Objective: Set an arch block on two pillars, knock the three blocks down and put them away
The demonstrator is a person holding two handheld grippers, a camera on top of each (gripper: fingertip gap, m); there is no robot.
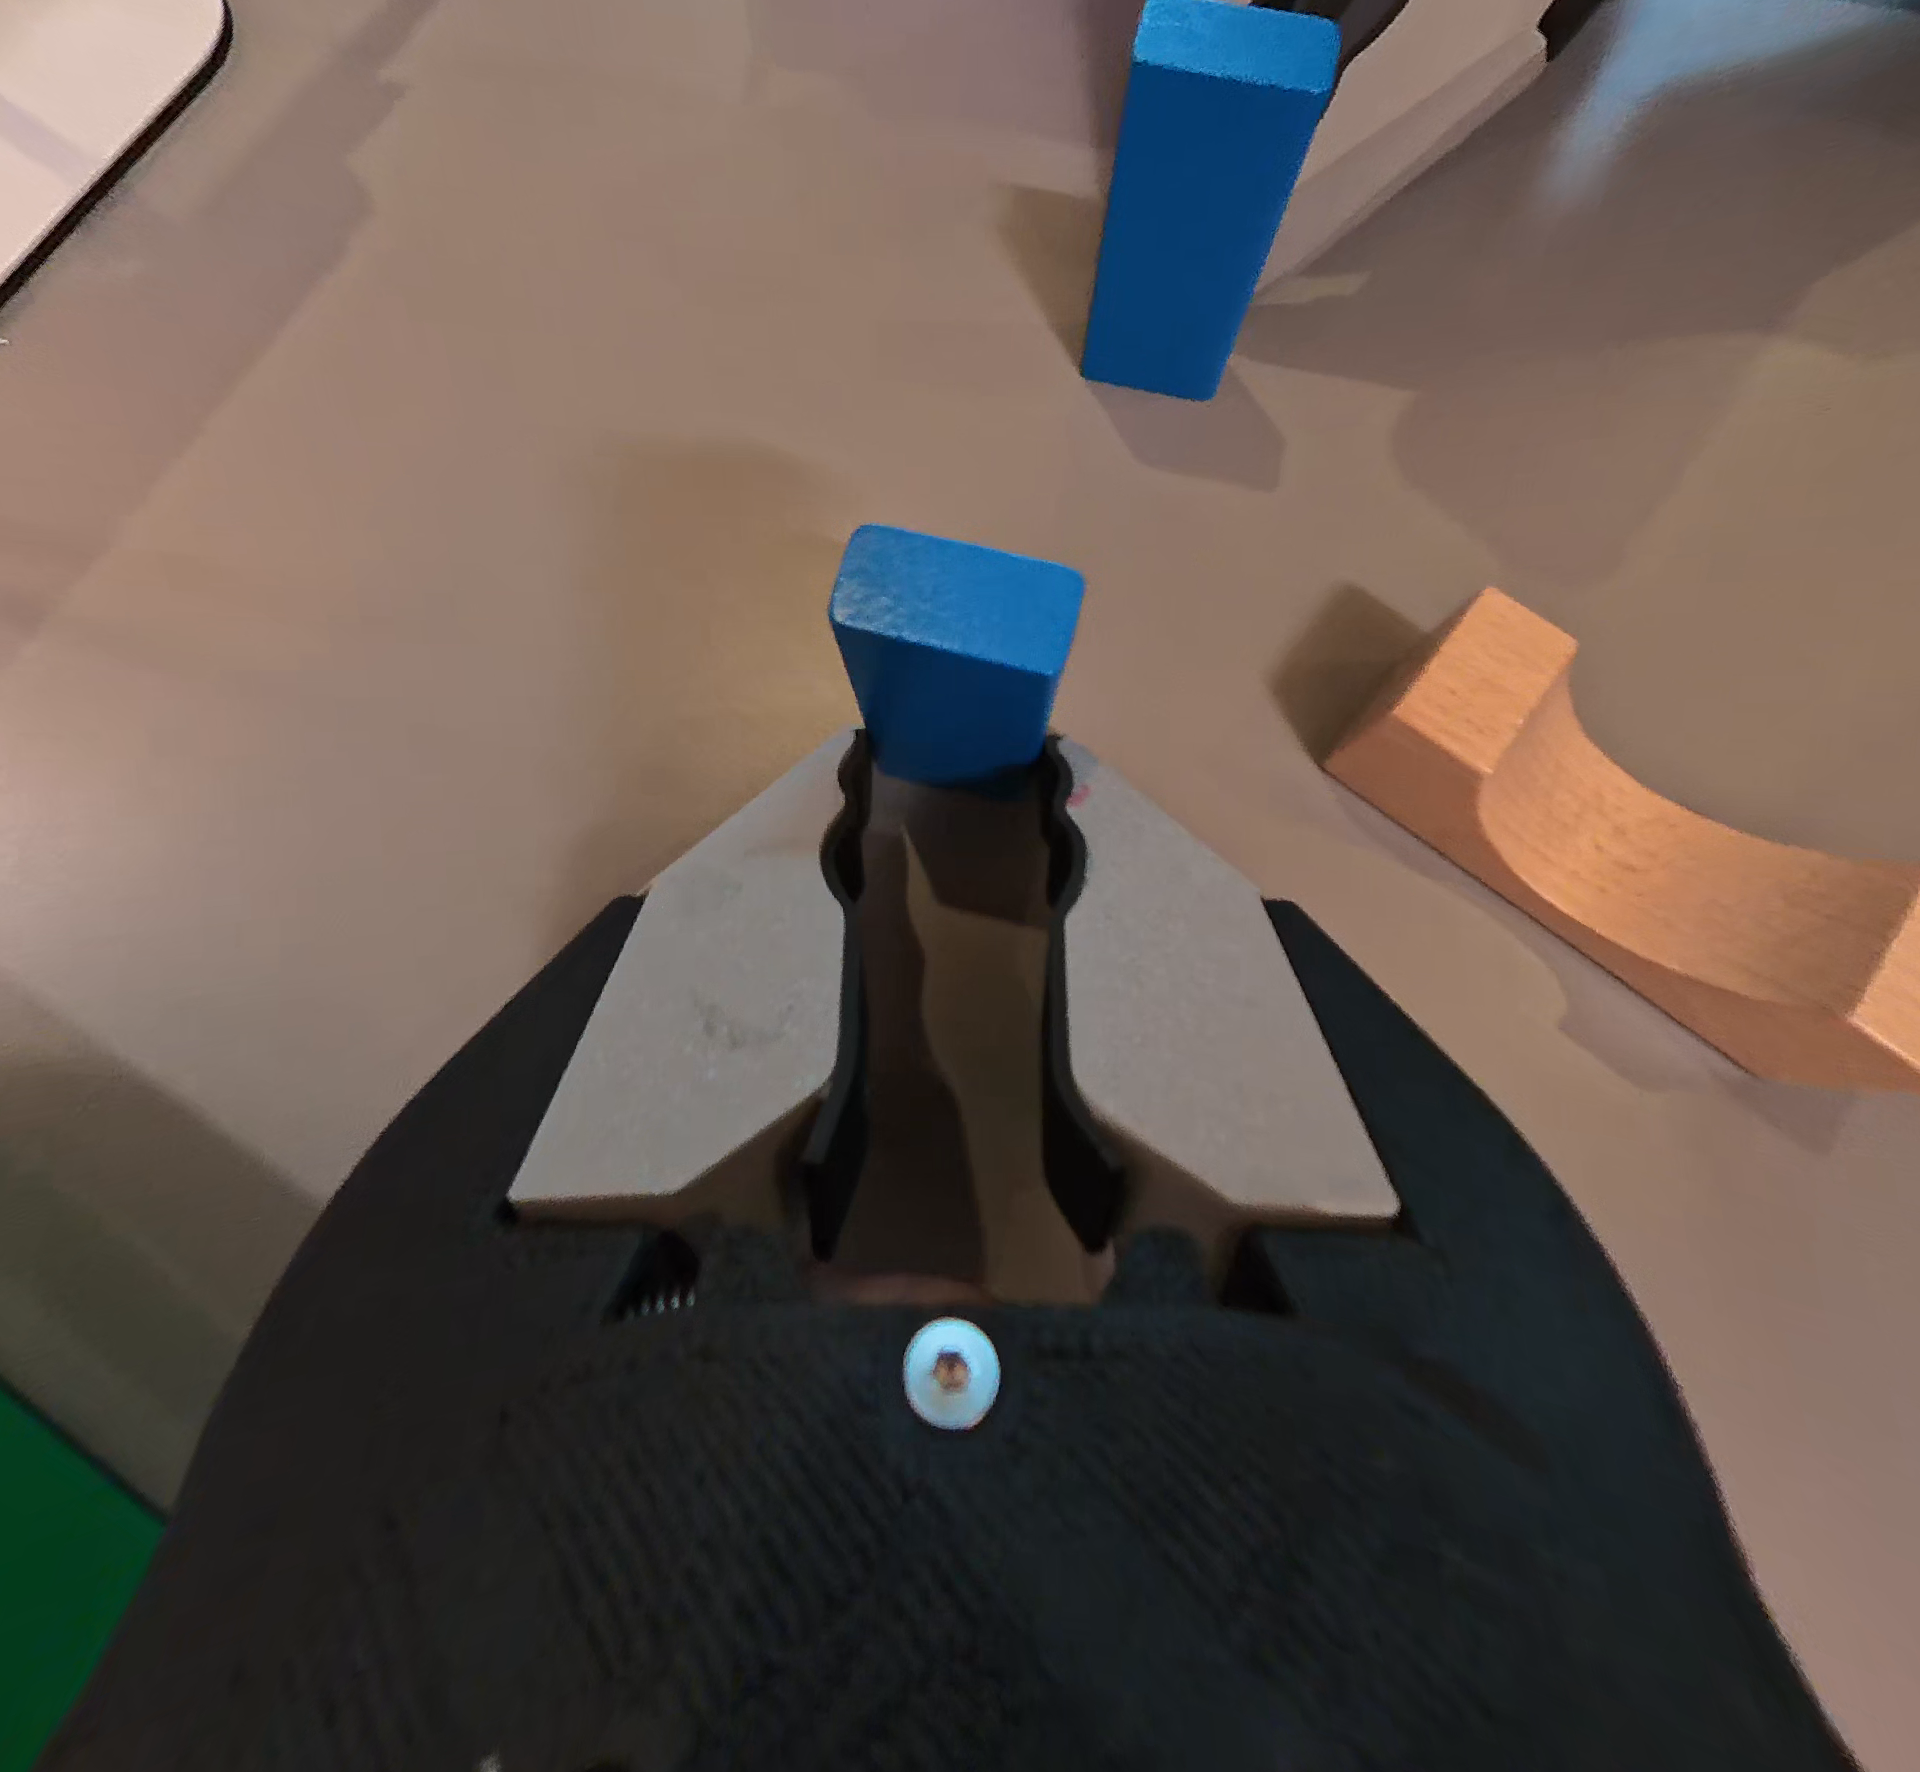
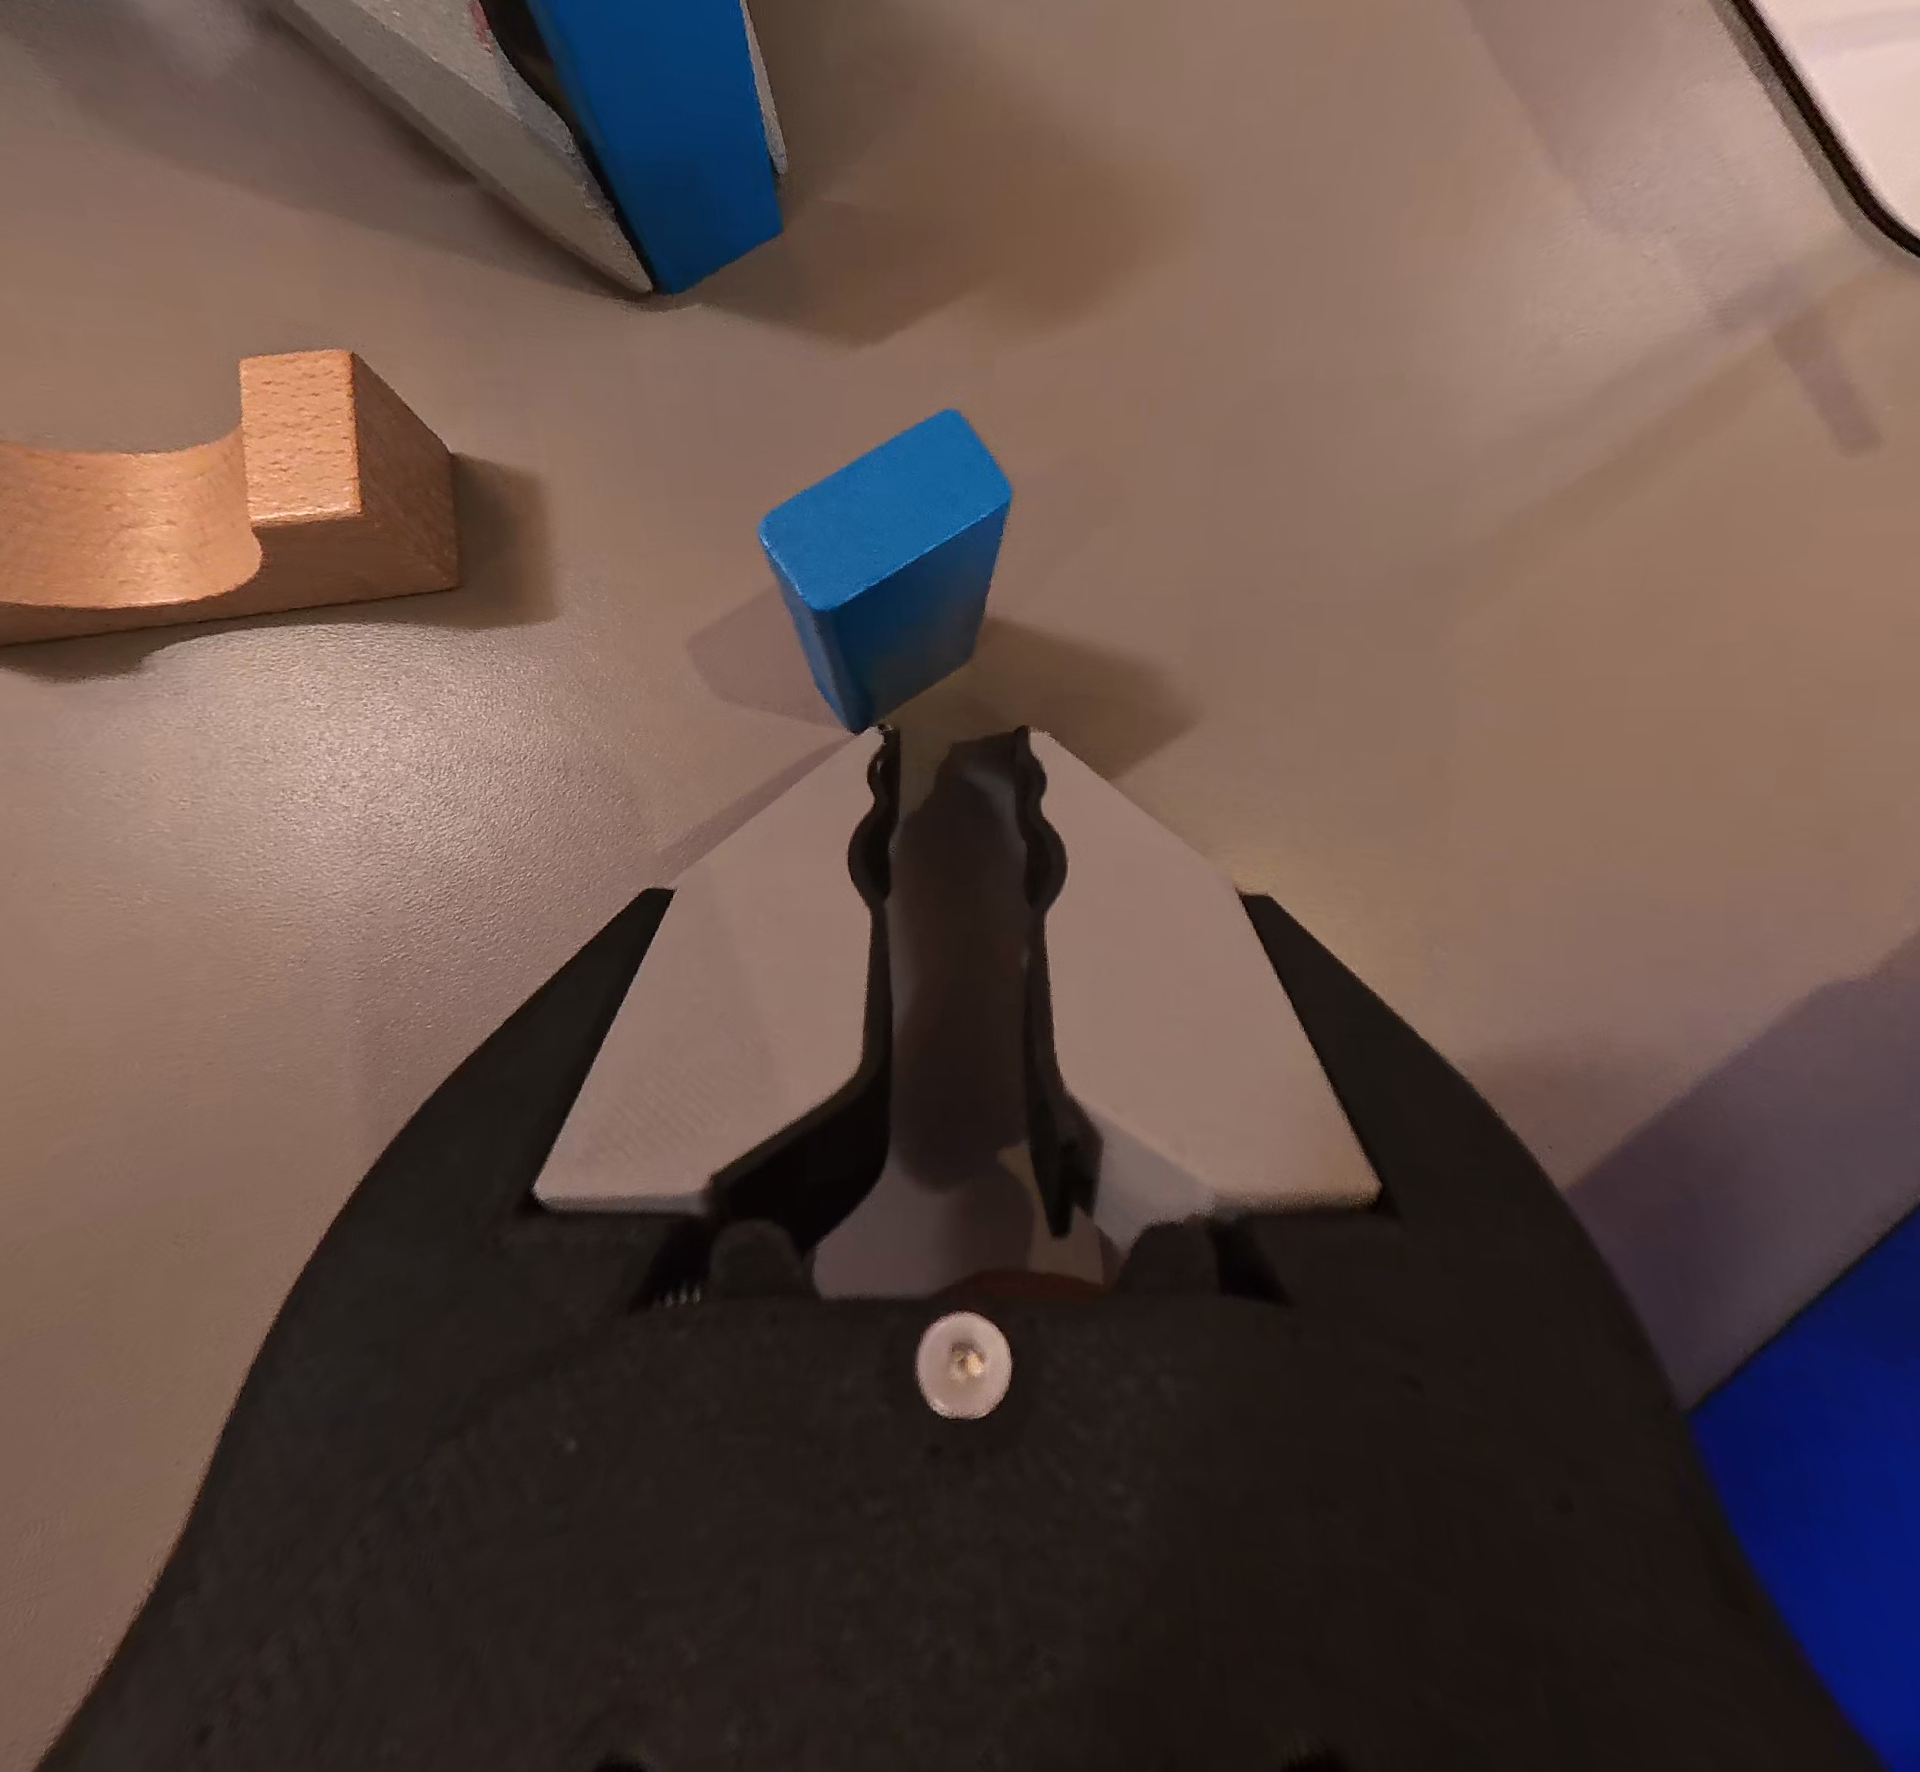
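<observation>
Left wrist view: the left gripper (image 1: 951,766) clamps a glossy blue pillar (image 1: 956,657) standing upright on the surface (image 1: 520,475). The right gripper (image 2: 951,735) is parted, holding nothing, just behind the second blue pillar (image 2: 883,569). The pale wooden arch (image 1: 1621,849) lies flat nearby.

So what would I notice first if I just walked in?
Two bright blue blocks stand on the tan table. The left gripper squeezes one block between its fingers, and the other block stands free just past the right gripper. A wooden arch lies flat beside them.
</observation>
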